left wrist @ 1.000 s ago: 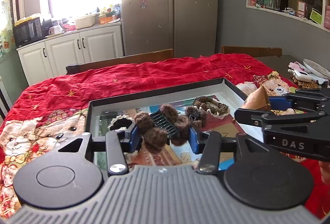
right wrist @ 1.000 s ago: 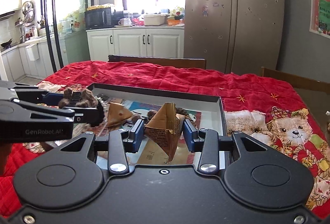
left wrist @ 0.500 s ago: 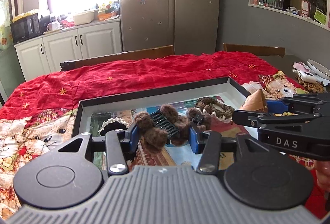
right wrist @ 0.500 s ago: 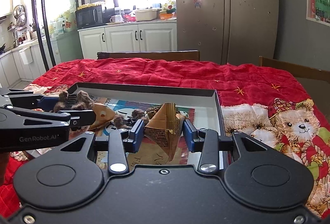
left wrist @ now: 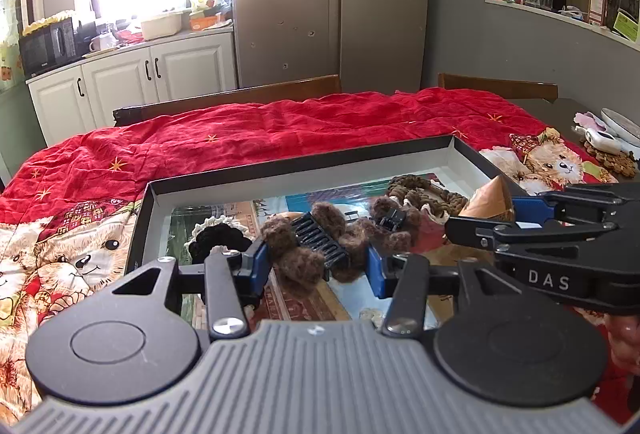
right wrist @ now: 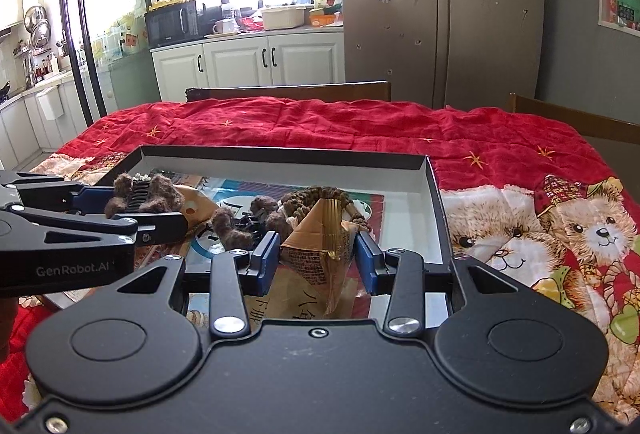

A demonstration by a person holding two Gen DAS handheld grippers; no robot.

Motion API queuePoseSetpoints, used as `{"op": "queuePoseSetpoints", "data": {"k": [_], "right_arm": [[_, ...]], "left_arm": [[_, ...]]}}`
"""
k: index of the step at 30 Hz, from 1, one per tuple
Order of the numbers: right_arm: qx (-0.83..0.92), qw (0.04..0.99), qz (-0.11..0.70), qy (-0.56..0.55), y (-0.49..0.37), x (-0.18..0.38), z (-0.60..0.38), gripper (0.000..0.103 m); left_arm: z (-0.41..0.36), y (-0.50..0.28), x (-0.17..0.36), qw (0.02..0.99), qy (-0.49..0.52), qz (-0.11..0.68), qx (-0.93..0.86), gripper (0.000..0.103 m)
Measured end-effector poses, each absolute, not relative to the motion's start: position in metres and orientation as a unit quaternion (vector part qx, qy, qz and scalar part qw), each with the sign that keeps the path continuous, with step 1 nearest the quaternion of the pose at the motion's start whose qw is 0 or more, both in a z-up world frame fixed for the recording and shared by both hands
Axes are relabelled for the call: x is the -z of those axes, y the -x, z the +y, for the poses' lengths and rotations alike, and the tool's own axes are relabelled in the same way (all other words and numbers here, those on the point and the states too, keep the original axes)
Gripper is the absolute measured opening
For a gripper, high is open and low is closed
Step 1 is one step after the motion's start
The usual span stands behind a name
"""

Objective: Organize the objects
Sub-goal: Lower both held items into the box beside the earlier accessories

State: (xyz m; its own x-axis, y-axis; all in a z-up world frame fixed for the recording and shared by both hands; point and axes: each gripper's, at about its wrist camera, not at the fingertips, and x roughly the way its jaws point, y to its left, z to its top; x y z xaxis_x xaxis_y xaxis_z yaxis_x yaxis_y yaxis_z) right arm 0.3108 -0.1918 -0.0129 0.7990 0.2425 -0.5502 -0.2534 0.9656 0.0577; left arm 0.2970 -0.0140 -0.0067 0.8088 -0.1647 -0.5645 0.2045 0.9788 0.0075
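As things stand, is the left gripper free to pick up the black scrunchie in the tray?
Probably not: the left gripper is already shut on a fuzzy brown hair claw, though the black scrunchie lies unobstructed just left.

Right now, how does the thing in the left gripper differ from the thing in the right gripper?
The left gripper holds a fuzzy brown hair claw with black plastic teeth; the right gripper holds a smooth brown and gold paper pyramid packet. The claw is lumpy, the packet sharp-pointed. Both are clamped above the black-rimmed tray.
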Motion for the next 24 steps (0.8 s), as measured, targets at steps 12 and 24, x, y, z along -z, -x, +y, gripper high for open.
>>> {"op": "queuePoseSetpoints", "data": {"k": [12,24], "right_arm": [[-0.135,0.944,0.299,0.010,-0.318,0.023,-0.190,0.039],[-0.136,0.943,0.304,0.012,-0.321,0.029,-0.188,0.039]], "left_arm": [[-0.016,-0.301,0.015,0.948,-0.040,0.302,0.096,0.052],[-0.018,-0.303,0.021,0.945,-0.046,0.309,0.095,0.052]]}}
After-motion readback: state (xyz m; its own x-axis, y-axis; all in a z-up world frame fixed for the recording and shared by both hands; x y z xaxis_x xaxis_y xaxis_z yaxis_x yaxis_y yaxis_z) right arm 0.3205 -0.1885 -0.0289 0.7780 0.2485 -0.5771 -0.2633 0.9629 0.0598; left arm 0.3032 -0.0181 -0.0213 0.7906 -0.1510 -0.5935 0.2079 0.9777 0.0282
